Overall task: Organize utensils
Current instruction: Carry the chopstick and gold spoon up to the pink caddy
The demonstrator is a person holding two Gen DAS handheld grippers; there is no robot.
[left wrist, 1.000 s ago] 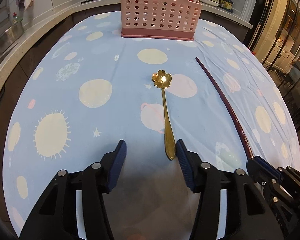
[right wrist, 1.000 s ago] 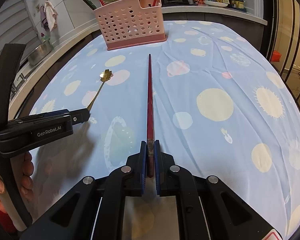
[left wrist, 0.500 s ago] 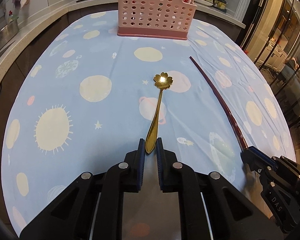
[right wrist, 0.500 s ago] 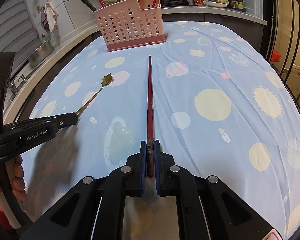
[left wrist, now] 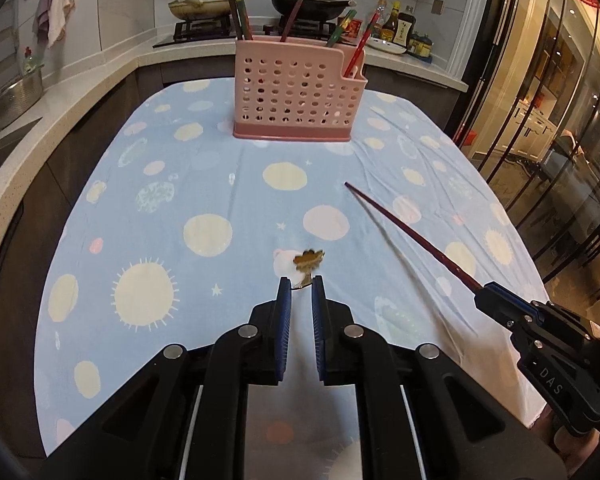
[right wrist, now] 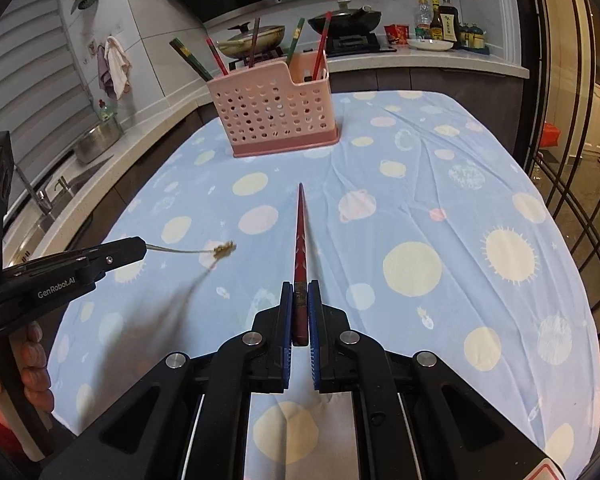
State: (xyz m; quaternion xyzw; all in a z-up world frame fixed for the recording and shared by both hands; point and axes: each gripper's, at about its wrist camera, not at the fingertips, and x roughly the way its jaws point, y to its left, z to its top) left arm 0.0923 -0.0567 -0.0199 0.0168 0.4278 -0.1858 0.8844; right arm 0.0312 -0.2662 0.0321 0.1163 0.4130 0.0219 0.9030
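Both grippers are up off the table with something in their grip. The left gripper (left wrist: 299, 280) has its blue pads nearly together, pinching the thin handle of the gold flower-shaped spoon (left wrist: 309, 261); the flower bowl sticks out just past the fingertips, slightly blurred. From the right wrist view the same spoon (right wrist: 223, 249) juts out sideways from the left gripper (right wrist: 142, 246), held clear of the cloth, its shadow falling on the tablecloth below.

The right gripper (right wrist: 299, 286) is clamped tight on the thick end of a dark red chopstick (right wrist: 301, 236), which points straight ahead toward the far edge of the table. In the left wrist view that chopstick (left wrist: 410, 232) runs diagonally from the right gripper (left wrist: 480, 294) near the table's right edge toward the middle.

The pink perforated utensil holder (right wrist: 274, 114) stands upright at the far edge of the table, on the blue planet-patterned tablecloth (right wrist: 440, 200), with several chopsticks already poking out of it at angles. Both held utensils are well apart from the holder.
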